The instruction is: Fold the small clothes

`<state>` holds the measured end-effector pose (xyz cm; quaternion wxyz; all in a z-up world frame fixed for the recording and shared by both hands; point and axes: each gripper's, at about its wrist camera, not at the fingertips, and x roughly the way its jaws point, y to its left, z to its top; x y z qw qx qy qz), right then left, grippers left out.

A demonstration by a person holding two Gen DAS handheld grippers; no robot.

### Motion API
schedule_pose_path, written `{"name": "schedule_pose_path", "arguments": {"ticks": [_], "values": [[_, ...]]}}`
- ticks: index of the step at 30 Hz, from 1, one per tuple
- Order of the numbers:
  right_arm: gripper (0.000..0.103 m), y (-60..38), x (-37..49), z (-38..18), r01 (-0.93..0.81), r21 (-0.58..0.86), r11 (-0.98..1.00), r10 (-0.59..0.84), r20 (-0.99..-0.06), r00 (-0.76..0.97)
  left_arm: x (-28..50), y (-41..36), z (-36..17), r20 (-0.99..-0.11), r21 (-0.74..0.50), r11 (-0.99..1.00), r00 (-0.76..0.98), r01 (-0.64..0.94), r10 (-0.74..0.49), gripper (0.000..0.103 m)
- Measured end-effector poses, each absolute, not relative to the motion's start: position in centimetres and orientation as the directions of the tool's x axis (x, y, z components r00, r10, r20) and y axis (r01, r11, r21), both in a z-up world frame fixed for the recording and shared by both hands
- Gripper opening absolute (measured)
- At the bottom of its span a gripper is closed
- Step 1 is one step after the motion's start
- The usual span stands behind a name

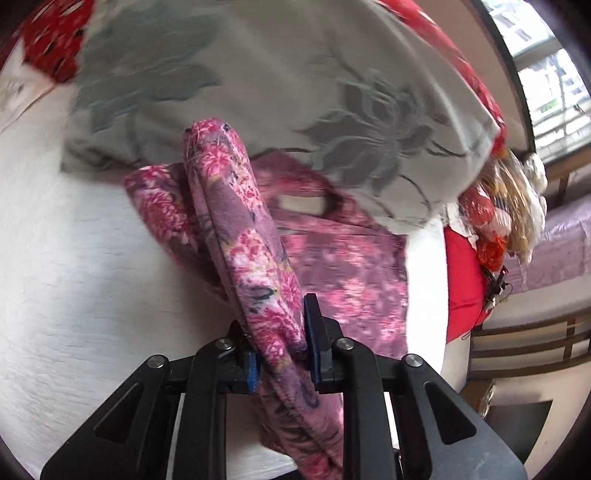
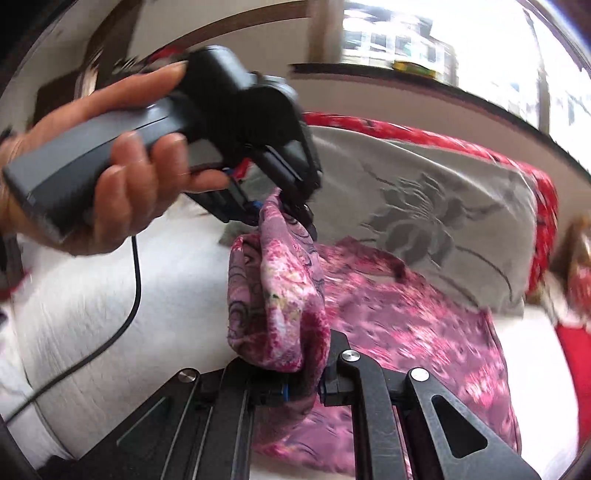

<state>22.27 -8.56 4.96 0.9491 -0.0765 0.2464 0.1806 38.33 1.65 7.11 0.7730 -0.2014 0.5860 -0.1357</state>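
Right claw (image 2: 310, 373) clamped on a bunched fold of the pink-purple floral garment (image 2: 280, 295), nearest the lens. Left claw (image 1: 282, 332) clamped on another fold of it, lifted; a hand (image 2: 110, 177) grips its handle. Rest of garment lies on the white bed (image 1: 74, 240). Beyond: grey floral pillow (image 1: 295, 92), red cloth (image 2: 424, 136), window (image 2: 443, 33).

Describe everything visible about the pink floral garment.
The pink floral garment is soft, thin fabric, mauve with magenta blossoms. Most of it lies spread on the white bed cover, its far edge beside a grey flowered pillow. One bunched edge is lifted, pinched in the left gripper and the right gripper, folding over.
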Motion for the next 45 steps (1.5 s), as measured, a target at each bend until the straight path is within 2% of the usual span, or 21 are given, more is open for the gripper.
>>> {"name": "schedule_pose_path", "arguments": {"ticks": [7, 14, 20, 24, 26, 29, 30, 31, 33, 36, 38, 39, 40, 45], "values": [[0.009, -16.8, 21.9, 5.4, -0.265, 0.143, 0.954, 0.301, -0.498, 0.814, 38.6, -6.1, 8.2, -0.851, -0.452, 0.891, 0.279, 0.043, -0.445, 0.017], [0.009, -23.2, 21.9, 4.4, -0.159, 0.265, 0.951, 0.278, -0.511, 0.813, 39.8, -13.3, 6.9, -0.861, -0.44, 0.893, 0.239, 0.089, -0.448, 0.017], [0.009, -27.6, 22.1, 2.9, -0.073, 0.358, 0.931, 0.269, -0.536, 0.8, 41.0, -18.5, 4.9, -0.871, -0.446, 0.888, 0.177, 0.108, -0.459, 0.013], [0.009, -30.0, 22.6, 1.2, -0.008, 0.43, 0.903, 0.277, -0.567, 0.776, 41.2, -20.4, 4.8, -0.871, -0.439, 0.892, 0.194, 0.108, -0.452, 0.014], [0.009, -30.9, 22.9, 0.2, 0.019, 0.466, 0.884, 0.289, -0.58, 0.762, 41.0, -20.2, 5.3, -0.855, -0.46, 0.881, 0.213, 0.114, -0.474, 0.02], [0.011, -32.0, 23.9, -2.0, 0.072, 0.525, 0.848, 0.325, -0.623, 0.712, 40.8, -18.2, 6.2, -0.862, -0.425, 0.899, 0.258, 0.103, -0.437, 0.039], [0.015, -32.4, 24.1, -2.9, 0.09, 0.556, 0.826, 0.354, -0.637, 0.685, 40.8, -16.8, 6.4, -0.867, -0.403, 0.911, 0.281, 0.09, -0.411, 0.043], [0.026, -32.8, 24.1, -3.5, 0.116, 0.574, 0.811, 0.365, -0.65, 0.666, 40.9, -15.7, 6.5, -0.871, -0.39, 0.918, 0.294, 0.076, -0.394, 0.044], [0.032, -33.7, 23.7, -4.0, 0.149, 0.584, 0.798, 0.371, -0.671, 0.642, 41.0, -12.2, 6.2, -0.874, -0.38, 0.925, 0.317, 0.025, -0.368, 0.049], [0.032, -36.2, 22.0, -2.7, 0.188, 0.602, 0.776, 0.348, -0.658, 0.668, 40.4, -7.2, 4.6, -0.876, -0.395, 0.917, 0.328, -0.063, -0.354, 0.05], [0.035, -38.1, 20.7, -0.7, 0.198, 0.625, 0.755, 0.293, -0.592, 0.751, 39.7, -4.9, 3.2, -0.874, -0.413, 0.904, 0.326, -0.113, -0.359, 0.05], [0.041, -39.1, 20.7, 0.5, 0.193, 0.636, 0.747, 0.266, -0.552, 0.791, 39.2, -4.3, 2.5, -0.871, -0.427, 0.895, 0.325, -0.132, -0.368, 0.05], [0.047, -39.6, 21.8, 1.4, 0.167, 0.649, 0.743, 0.279, -0.526, 0.804, 38.8, -3.9, 1.8, -0.867, -0.443, 0.884, 0.321, -0.148, -0.381, 0.05], [0.048, -36.9, 32.9, 1.2, 0.036, 0.699, 0.714, 0.505, -0.55, 0.665, 36.6, -3.0, -1.0, -0.845, -0.51, 0.842, 0.286, -0.176, -0.452, 0.05]]}}
